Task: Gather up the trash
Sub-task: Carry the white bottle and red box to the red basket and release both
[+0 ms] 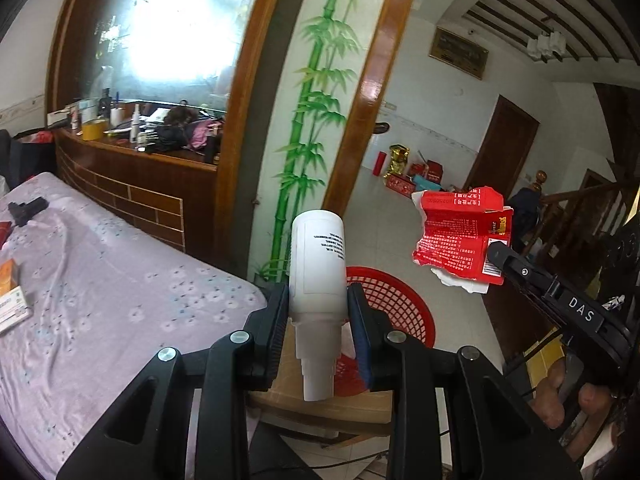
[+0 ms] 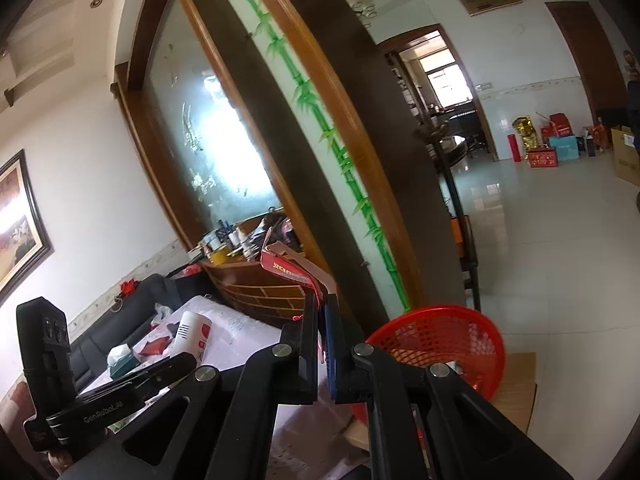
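- Two grippers: the left gripper (image 1: 318, 308) and the right gripper (image 2: 323, 344).
- One white bottle (image 1: 318, 264), just in front of the red basket (image 1: 394, 304).
- One red basket, counted once across both views.
- One torn red carton (image 1: 460, 236), above and right of the basket.
- One white-and-red tube (image 2: 192, 334) on the sheet left of the basket.
- Perhaps five or six red gift boxes (image 2: 542, 158) far behind the basket; too small to count surely.

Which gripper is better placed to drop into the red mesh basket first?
Left, probably. The left gripper holds the white plastic bottle directly before the red mesh basket; the right gripper's torn red carton sits off to the side.
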Tool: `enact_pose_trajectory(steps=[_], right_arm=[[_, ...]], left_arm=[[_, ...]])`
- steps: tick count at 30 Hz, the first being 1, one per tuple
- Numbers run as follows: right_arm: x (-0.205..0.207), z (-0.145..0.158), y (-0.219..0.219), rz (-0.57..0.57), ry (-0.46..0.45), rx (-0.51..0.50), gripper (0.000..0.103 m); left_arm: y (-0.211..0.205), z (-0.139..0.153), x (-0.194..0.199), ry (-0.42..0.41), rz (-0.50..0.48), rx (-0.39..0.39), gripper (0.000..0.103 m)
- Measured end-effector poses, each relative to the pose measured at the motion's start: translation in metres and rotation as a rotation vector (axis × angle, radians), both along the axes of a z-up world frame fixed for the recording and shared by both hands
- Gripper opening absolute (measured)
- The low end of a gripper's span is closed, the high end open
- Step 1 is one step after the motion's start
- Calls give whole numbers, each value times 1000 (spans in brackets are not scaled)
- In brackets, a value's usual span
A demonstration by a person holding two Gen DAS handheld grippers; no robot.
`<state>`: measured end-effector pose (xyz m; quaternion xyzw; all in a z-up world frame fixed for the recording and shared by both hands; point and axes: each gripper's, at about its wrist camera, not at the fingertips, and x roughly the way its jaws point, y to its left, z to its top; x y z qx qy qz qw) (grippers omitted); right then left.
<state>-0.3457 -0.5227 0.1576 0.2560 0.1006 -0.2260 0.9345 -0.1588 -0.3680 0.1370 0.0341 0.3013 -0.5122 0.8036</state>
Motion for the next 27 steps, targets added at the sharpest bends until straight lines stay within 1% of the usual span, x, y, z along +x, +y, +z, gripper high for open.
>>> enact_pose_trajectory(steps=[6,13,18,23,27], right_arm=[[-11,-5,-18,-39,4,19,3],[-22,-23,-38,-79,23,66,3],[-26,-31,-47,-94,36,91,3],[-29,-31,-51,-107,55,89,3],[-26,-36,-56,-113,74,94,3]], left_arm=[[-28,-8,-9,-2,-58,12,29],[-62,-28,-7,44,-107,49,29],[-76,-38,-7,56,-123,65,29],[-91,-47,-6,61,-142,86,29],[-104,-62,-4,79,-159,109,29]])
